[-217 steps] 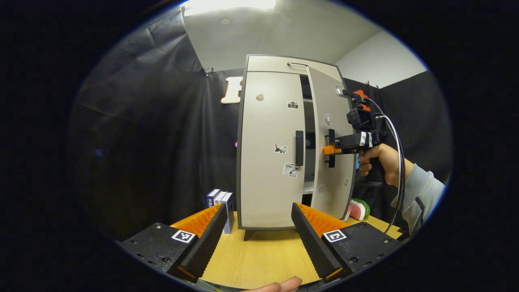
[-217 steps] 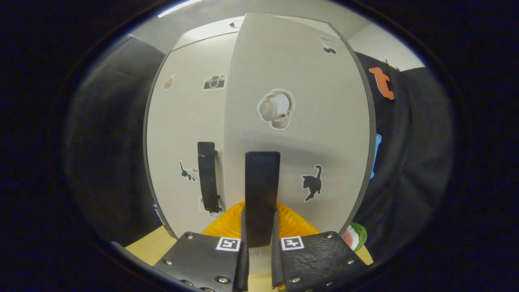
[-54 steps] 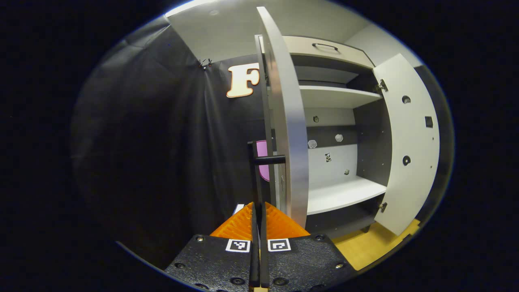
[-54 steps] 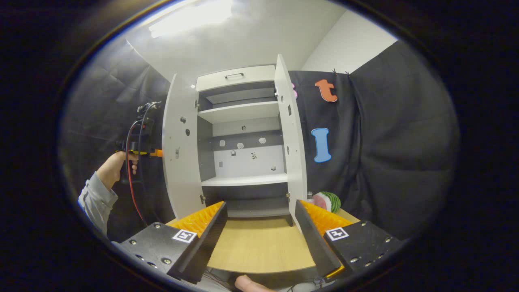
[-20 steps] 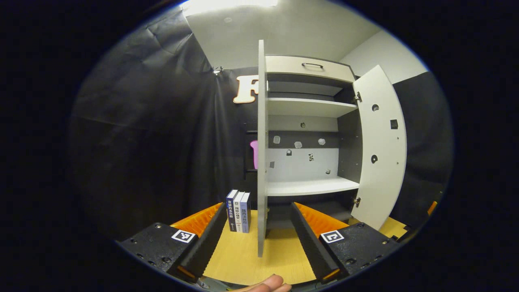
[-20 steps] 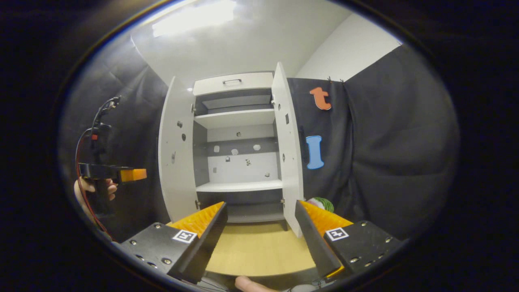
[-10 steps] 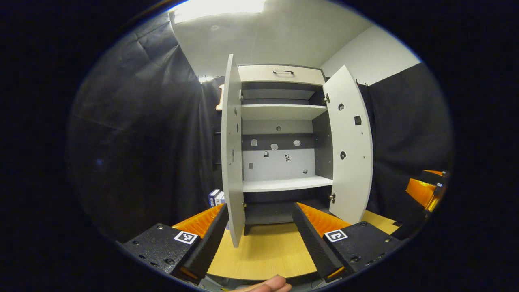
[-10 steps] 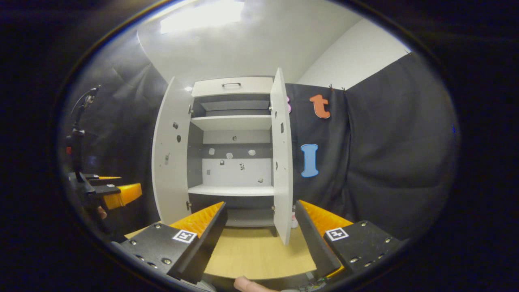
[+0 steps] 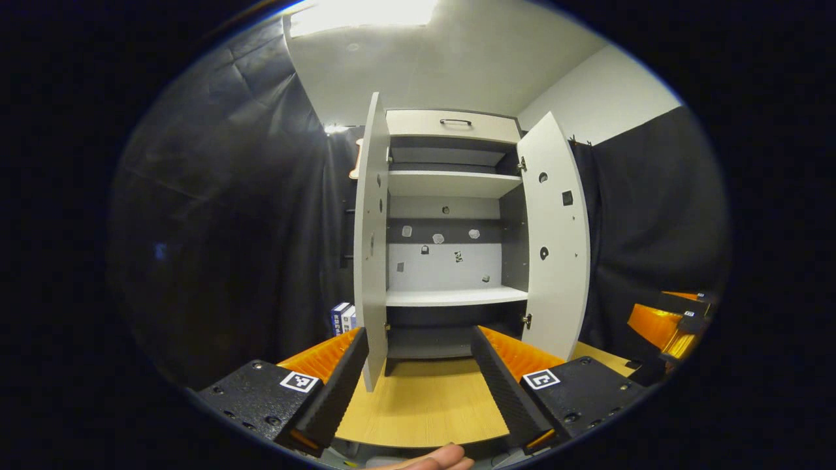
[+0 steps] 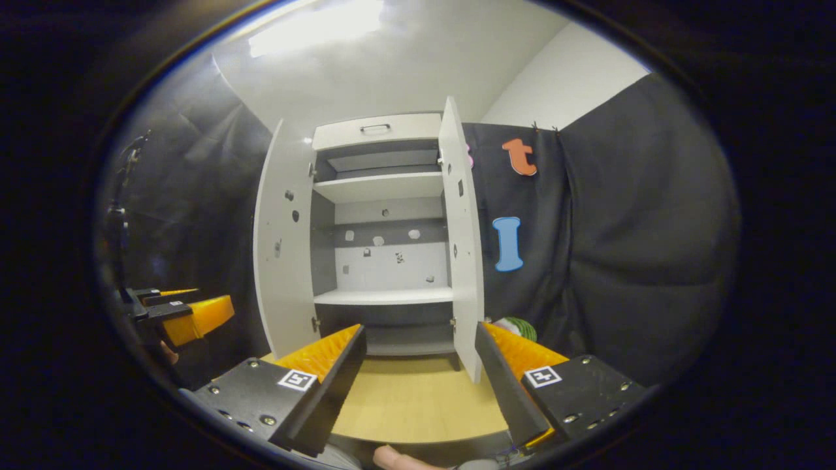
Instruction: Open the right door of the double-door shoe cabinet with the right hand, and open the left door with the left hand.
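Left gripper view has the left gripper (image 9: 418, 385) spread wide and holding nothing, with the shoe cabinet (image 9: 450, 124) straight ahead on the table (image 9: 424, 408) and its left door (image 9: 370, 248) swung out edge-on just ahead of the gripper's left finger. The right gripper (image 10: 418, 385), also wide and empty, faces the same cabinet, the right door (image 10: 462, 248) standing open just ahead of its right finger. Both doors stand upright and clear of the fingers, so I judge the task done, with only a straight backing-off left.
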`<state>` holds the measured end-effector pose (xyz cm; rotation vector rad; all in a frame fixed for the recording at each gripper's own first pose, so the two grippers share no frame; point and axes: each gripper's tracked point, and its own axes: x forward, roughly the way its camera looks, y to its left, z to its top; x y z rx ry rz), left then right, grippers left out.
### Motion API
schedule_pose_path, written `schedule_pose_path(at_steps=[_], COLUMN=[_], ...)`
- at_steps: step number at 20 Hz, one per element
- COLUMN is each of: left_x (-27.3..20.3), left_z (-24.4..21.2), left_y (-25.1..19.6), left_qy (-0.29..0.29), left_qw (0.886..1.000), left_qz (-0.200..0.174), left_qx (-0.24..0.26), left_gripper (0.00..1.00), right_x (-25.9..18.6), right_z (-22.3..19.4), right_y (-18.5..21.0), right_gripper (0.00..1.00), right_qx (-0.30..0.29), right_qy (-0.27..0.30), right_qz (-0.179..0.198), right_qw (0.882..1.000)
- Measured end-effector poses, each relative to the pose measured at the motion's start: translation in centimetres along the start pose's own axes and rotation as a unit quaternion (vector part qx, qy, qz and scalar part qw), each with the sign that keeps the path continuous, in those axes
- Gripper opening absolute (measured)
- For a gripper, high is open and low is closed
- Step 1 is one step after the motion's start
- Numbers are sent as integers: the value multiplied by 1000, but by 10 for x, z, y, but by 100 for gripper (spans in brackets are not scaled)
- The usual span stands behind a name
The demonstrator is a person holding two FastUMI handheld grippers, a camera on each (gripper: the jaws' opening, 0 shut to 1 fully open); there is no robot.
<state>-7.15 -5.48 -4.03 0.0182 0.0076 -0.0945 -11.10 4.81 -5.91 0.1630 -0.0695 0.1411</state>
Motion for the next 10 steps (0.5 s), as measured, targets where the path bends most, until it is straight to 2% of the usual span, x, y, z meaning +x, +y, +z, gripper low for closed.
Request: schedule_pose_path(at_steps=[3, 4, 5, 10], left_x=[3, 4, 6, 10], left_z=[-5, -6, -7, -12], left_y=[3, 2, 1, 3], left_qy=[6, 8, 11, 19], left_qw=[1000, 1000, 1000, 1000], left_qz=[5, 4, 2, 7], left_qx=[4, -2, -7, -10], left_gripper=[100, 98, 98, 98], right_x=[-3, -4, -6, -12], right_z=[5, 7, 9, 10], right_y=[-4, -4, -4, -2], right_gripper=[100, 97, 100, 99], right_qx=[-3, -5, -6, -12], right_qy=[-9, -13, -16, -21], right_qz=[-6, -8, -7, -2], right_qw=[1000, 1000, 1000, 1000])
